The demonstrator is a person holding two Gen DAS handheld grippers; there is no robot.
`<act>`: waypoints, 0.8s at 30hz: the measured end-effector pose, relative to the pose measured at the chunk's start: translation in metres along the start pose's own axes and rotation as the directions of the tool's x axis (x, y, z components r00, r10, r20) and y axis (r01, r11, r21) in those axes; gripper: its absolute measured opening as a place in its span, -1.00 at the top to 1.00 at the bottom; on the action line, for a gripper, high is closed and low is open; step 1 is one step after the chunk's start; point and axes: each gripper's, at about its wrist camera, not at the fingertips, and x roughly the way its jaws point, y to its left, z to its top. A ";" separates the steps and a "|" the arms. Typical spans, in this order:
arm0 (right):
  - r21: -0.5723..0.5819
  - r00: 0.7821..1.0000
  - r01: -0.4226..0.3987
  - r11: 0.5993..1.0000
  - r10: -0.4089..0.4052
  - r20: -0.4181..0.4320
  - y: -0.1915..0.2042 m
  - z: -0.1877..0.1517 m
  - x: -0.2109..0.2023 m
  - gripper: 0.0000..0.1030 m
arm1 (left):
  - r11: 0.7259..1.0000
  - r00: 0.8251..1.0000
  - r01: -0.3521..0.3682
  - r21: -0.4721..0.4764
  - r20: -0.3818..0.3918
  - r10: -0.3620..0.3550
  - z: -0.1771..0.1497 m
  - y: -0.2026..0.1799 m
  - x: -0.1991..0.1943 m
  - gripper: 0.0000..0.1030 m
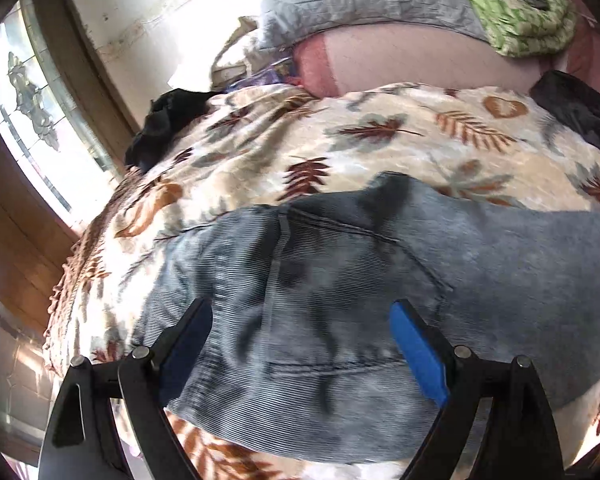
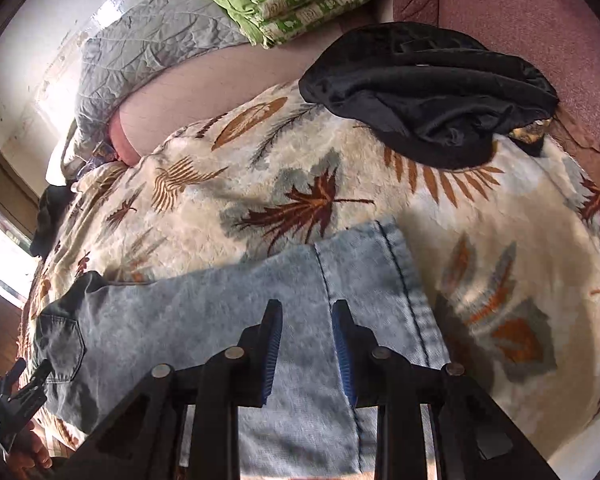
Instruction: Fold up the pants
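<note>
Light blue acid-wash jeans (image 1: 340,264) lie flat across a cream blanket with a leaf print (image 1: 260,152). My left gripper (image 1: 302,312) hovers over the waist and back-pocket end, its jaws wide apart with only denim below them. In the right wrist view the jeans (image 2: 180,320) stretch leftward, with the leg hem (image 2: 396,264) just beyond my right gripper (image 2: 308,308). Its blue pads stand a narrow gap apart over the leg, and no cloth is visibly pinched between them. At the lower left of that view the left gripper (image 2: 20,384) shows, held by a hand (image 2: 28,456).
A crumpled black garment (image 2: 428,100) lies on the blanket's far right, and another dark one (image 1: 164,124) at its far left edge. Behind are a grey quilt (image 2: 140,48), a folded green patterned cloth (image 2: 300,0) and pink upholstery (image 2: 520,20). A bright window (image 1: 28,92) is left.
</note>
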 end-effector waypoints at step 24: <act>-0.025 0.998 0.000 1.000 -0.001 -0.060 0.018 0.028 0.072 0.44 | 0.969 0.970 -0.172 -0.180 -0.205 0.134 0.005 0.104 0.111 -1.00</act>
